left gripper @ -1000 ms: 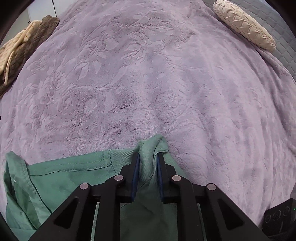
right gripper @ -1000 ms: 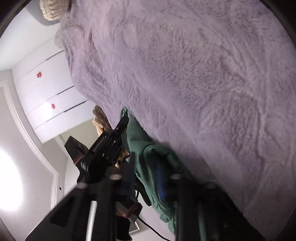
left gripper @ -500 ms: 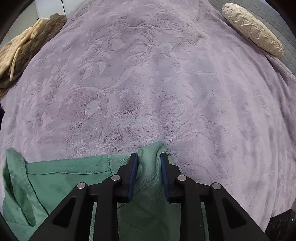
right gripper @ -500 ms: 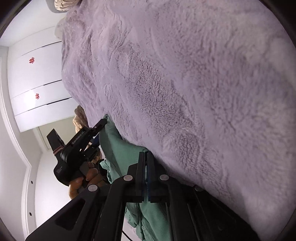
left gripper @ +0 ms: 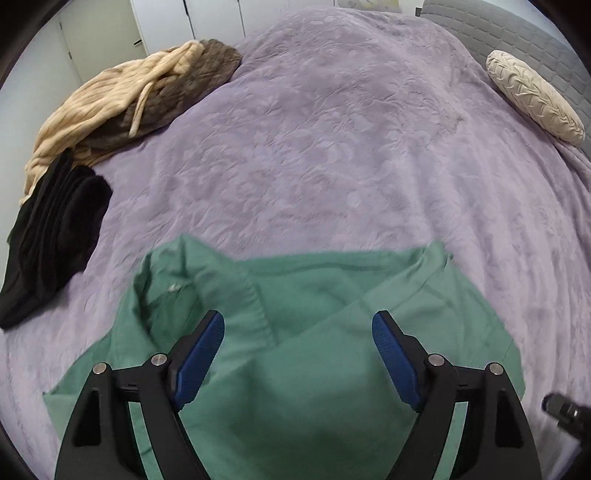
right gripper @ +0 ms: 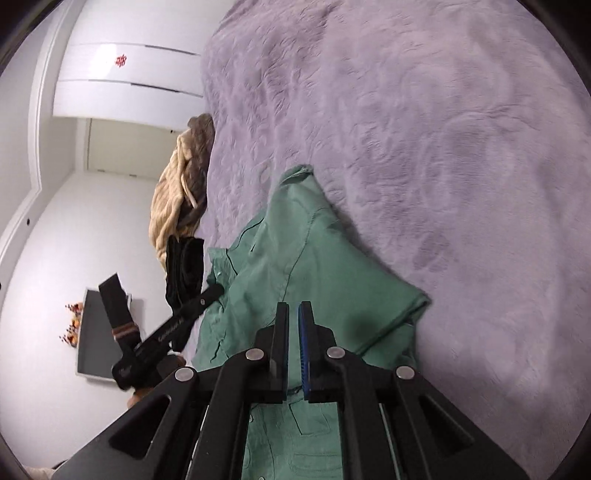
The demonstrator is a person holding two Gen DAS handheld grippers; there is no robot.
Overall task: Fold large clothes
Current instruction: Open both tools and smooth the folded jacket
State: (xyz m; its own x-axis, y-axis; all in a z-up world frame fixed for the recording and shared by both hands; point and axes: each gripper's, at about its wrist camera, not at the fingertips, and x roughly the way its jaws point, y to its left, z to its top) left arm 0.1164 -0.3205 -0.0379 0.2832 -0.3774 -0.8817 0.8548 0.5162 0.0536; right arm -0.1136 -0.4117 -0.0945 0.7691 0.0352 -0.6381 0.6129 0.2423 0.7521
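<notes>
A green shirt [left gripper: 332,314] lies partly folded on the purple blanket [left gripper: 332,147], its collar toward the left in the left wrist view. My left gripper [left gripper: 297,336] hovers above the shirt with its jaws opening wide. The blue pads [left gripper: 201,350] press on nothing, and the cloth lies loose below them. In the right wrist view the shirt [right gripper: 314,266] sits below my right gripper [right gripper: 293,317]. That gripper's jaws are just starting to open, with only a thin slit between them and nothing in it. The left gripper's black body [right gripper: 166,332] shows at the shirt's left side.
A beige and brown knit pile [left gripper: 129,96] and a black garment [left gripper: 51,236] lie at the blanket's far left. A cream pillow [left gripper: 532,96] rests against the grey headboard [left gripper: 524,33] at the right. White wardrobe doors [right gripper: 125,92] stand beyond the bed.
My left gripper let go of the shirt's pinched fold, opened wide and pulled back above it. My right gripper rose off the shirt and rolled, staying nearly shut.
</notes>
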